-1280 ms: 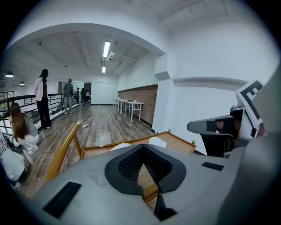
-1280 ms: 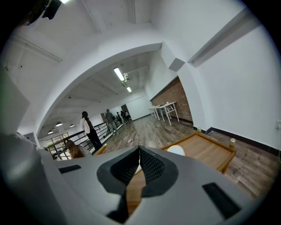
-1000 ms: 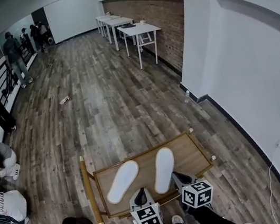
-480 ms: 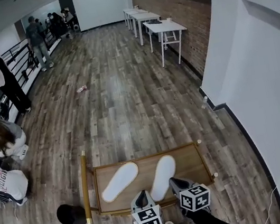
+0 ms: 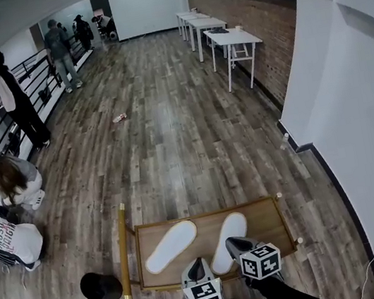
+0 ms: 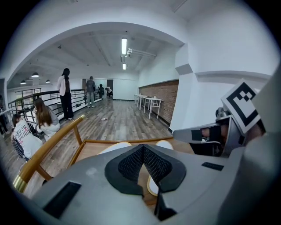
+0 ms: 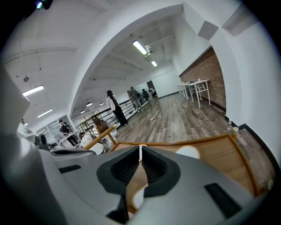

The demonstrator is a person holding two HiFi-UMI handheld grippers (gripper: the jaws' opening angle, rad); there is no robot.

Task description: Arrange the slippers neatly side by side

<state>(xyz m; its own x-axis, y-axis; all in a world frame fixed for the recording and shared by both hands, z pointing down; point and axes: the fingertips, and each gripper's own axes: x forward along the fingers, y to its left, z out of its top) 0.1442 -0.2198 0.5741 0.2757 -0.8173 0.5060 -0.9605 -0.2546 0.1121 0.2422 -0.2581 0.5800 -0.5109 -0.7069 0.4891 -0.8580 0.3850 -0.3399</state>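
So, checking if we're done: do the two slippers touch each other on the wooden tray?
No, the left slipper and the right slipper lie apart on the wooden tray, with bare wood between them.

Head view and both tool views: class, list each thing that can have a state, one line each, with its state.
left slipper: lying flat on the wooden tray, strongly angled, apart from its pair, not held.
right slipper: lying flat on the tray, less angled, not held.
wooden tray: level, holding both slippers.
left tool: shut, nothing between its jaws.
right tool: shut, nothing between its jaws.
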